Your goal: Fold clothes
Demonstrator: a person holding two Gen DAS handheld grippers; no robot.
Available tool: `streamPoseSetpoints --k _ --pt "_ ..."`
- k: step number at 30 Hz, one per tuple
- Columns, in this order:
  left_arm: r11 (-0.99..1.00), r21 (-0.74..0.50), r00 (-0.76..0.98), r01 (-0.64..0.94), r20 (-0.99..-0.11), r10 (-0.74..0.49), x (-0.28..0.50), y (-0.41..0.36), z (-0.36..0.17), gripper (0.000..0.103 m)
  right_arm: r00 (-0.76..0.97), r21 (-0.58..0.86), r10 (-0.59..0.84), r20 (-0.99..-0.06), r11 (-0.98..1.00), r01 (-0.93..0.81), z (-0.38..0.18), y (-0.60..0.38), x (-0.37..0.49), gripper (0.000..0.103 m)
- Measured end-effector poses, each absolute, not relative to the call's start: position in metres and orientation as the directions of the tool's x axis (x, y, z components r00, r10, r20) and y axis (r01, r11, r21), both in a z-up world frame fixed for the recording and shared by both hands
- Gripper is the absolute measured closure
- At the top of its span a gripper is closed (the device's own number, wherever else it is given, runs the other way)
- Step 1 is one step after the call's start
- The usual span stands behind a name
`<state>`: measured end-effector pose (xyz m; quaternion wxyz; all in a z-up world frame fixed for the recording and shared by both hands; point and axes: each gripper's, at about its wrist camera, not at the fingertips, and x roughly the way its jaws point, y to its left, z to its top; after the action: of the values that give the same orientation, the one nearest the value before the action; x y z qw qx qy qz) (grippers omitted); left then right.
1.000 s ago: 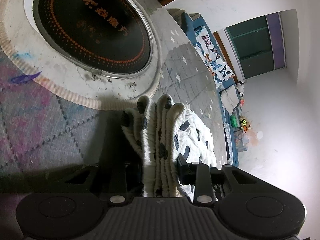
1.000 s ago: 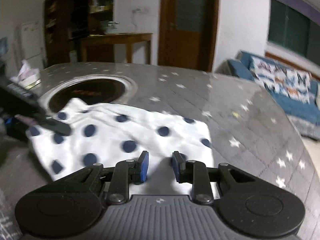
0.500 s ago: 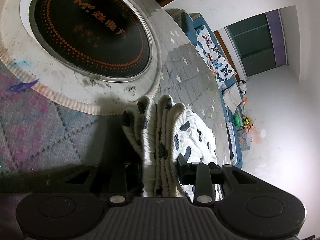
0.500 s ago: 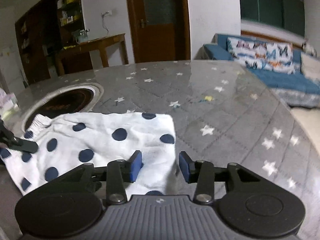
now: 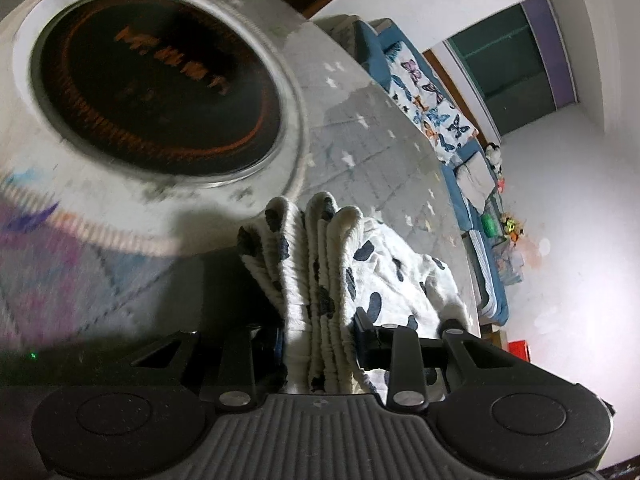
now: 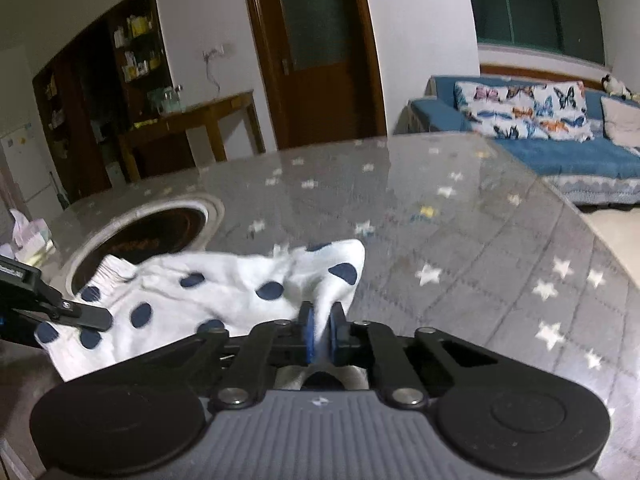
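A white garment with dark blue dots (image 6: 224, 292) lies on the grey star-patterned table (image 6: 460, 248). My left gripper (image 5: 318, 340) is shut on its bunched ribbed waistband (image 5: 316, 256), which stands up between the fingers. The same gripper shows at the left edge of the right wrist view (image 6: 60, 310), holding the garment's left end. My right gripper (image 6: 319, 330) is shut on the garment's right hem, which is pinched and lifted into a fold between the blue pads.
A round black induction cooktop (image 5: 156, 92) in a pale ring is set in the table beyond the garment; it also shows in the right wrist view (image 6: 148, 240). A blue sofa with butterfly cushions (image 6: 532, 120) stands past the table's far edge. Tissues (image 6: 28, 236) lie at the left.
My right gripper was open over the garment's right edge; it has closed on the hem and lifted it. My left gripper keeps its hold and has shifted slightly.
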<state>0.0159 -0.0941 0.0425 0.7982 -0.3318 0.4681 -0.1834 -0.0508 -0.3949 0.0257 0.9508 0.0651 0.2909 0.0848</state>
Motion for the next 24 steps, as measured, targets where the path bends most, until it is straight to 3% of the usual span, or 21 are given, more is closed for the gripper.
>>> streamPoseSetpoints --k 15,24 --pt "0.799 -0.556 0.507 0.231 -0.632 -0.587 0.055 -0.203 0.087 0.069 0.875 0.073 0.023 -0.484 0.997 0.015 0.065 -0.451 -0.039 0.097" --pt "0.832 -0.463 0.511 0.306 -0.658 -0.553 0.074 -0.257 0.082 0.069 0.857 0.044 -0.052 -0.512 0.995 0.086 0.053 -0.481 -0.013 0.097"
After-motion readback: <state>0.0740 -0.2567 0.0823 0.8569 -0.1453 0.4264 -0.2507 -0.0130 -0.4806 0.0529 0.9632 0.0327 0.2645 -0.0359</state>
